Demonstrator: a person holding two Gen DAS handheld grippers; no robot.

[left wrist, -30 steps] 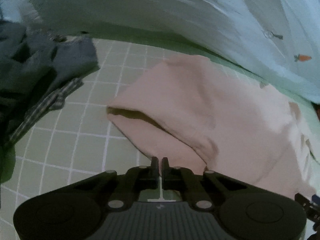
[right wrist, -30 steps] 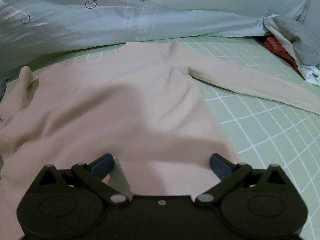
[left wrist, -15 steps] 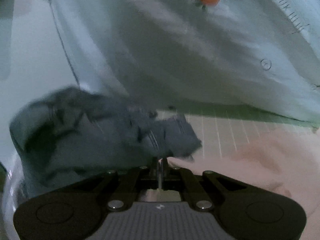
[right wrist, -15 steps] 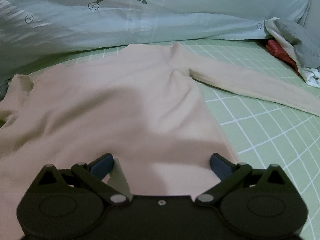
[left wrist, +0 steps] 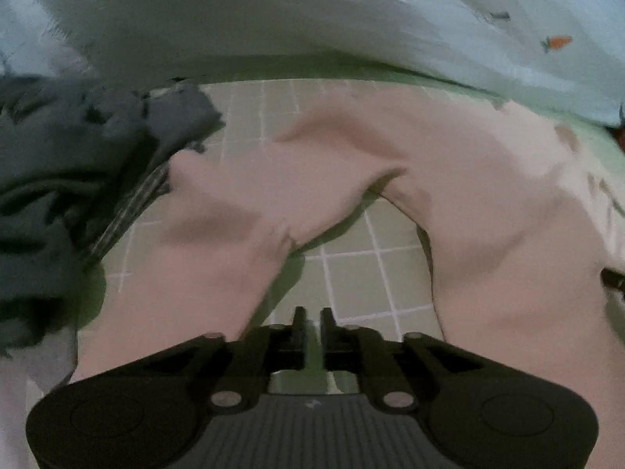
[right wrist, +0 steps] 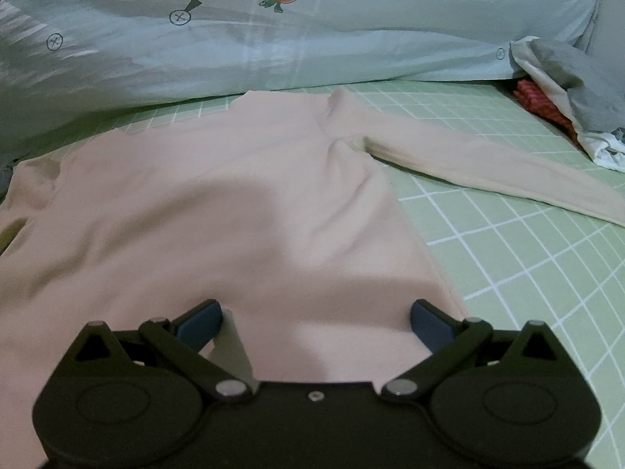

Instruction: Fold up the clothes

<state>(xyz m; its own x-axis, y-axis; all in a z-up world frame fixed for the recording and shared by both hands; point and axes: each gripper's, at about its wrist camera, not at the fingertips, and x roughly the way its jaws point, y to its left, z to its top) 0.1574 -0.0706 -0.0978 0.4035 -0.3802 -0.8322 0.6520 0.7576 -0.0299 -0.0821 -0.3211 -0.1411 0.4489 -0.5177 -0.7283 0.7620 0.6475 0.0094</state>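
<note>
- Green gridded bedsheet [right wrist: 508,258] under everything, with a pale carrot-print quilt [right wrist: 312,39] bunched along the far side; that is my work surface.
- My left gripper [left wrist: 310,320] points steeply down at bare sheet. Its jaws are opening, only a narrow gap so far, and nothing is between them: I see green cloth through the slot, not fabric.
- My right gripper [right wrist: 316,312] has its blue-padded jaws spread wide over the lower body of the garment, pressing on nothing.
- Just beyond the left fingertips lies the pink long-sleeved top [right wrist: 234,203]. From the left wrist view its near sleeve [left wrist: 218,211] lies bent in an arch, running from the body out toward the dark pile and back down past the gripper's left side.
- From the right wrist view the body lies fairly flat, neckline toward the quilt, and the other sleeve [right wrist: 488,164] stretches straight out over the sheet to the right.
- Farther out: a heap of dark grey clothes [left wrist: 78,164] touches the bent sleeve's outer end on the left; grey, white and red laundry [right wrist: 566,101] sits at the far right, well apart from the top.
- My judgement: I am in the spreading stage, one sleeve laid, nothing folded yet.
- Next I would need to straighten that arched sleeve clear of the dark pile, then take each sleeve near its cuff and bring it across the body.
</note>
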